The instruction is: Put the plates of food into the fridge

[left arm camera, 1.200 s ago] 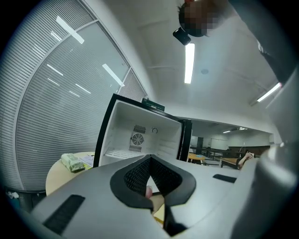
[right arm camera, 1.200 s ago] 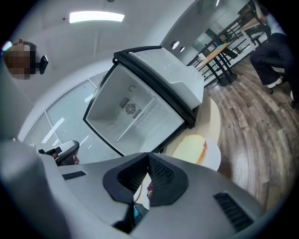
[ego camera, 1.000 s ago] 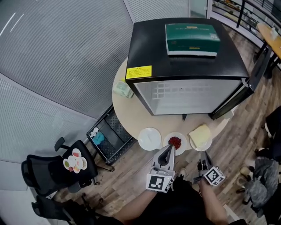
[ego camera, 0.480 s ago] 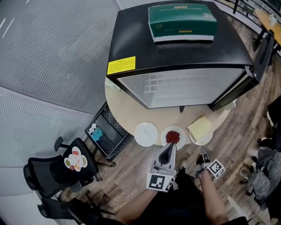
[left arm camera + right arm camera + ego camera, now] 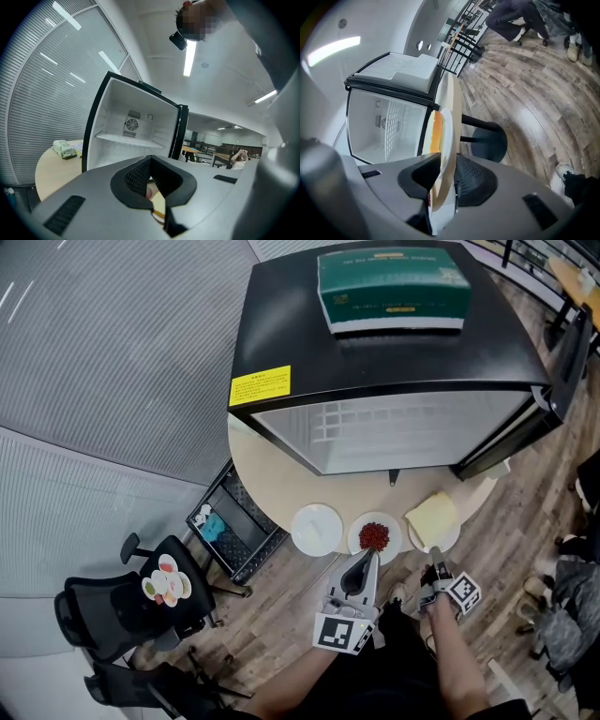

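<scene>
The right gripper (image 5: 436,568), jaws just opening wide, straddles the rim of the yellow food plate (image 5: 431,519) on the tabletop (image 5: 272,479), poised to grip it; left gripper (image 5: 365,562) idle, jaws closed, empty.

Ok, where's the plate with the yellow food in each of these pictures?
Head view: plate with the yellow food, rightmost of three on the table's near edge.
Left gripper view: cannot make it out.
Right gripper view: edge-on, centre to lower centre.
Shared landmark: the fridge, at the top in head view, open at left-centre in both gripper views.
</scene>
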Available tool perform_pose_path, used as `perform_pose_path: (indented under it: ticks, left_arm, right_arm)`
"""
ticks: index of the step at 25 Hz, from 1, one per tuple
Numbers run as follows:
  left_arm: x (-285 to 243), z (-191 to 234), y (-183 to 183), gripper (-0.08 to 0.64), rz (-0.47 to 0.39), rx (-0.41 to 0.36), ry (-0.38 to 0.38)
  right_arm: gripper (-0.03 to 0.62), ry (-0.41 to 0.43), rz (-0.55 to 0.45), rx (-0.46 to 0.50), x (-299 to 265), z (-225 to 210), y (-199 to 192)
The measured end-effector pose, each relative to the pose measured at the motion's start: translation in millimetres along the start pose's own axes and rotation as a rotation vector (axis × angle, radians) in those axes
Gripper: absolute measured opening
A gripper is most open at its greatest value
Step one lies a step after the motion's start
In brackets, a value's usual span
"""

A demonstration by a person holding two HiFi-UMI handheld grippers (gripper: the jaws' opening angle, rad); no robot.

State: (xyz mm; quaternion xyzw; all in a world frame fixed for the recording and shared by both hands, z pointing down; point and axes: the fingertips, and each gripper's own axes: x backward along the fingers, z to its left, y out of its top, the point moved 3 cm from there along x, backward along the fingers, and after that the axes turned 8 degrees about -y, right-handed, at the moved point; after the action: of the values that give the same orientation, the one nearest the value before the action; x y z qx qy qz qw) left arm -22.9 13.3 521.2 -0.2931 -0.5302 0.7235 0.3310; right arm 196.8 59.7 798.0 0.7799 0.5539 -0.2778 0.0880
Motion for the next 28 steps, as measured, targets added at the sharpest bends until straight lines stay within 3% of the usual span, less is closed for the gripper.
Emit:
perform_pose_path:
  ticks: [4,28]
  left_arm:
    - [0.1,4.9,-2.3,0.004,0.007,-0.001,0.004]
    - [-0.5,1.4,12.6,0.004,-0.029,-0.018,0.013]
  right_arm:
    - [0.057,0.009,0.001,-0.002,-3.4,3.5,-0.7]
    - [0.017,0.108,0.007,-0.086,10.5,39.8,-2.3]
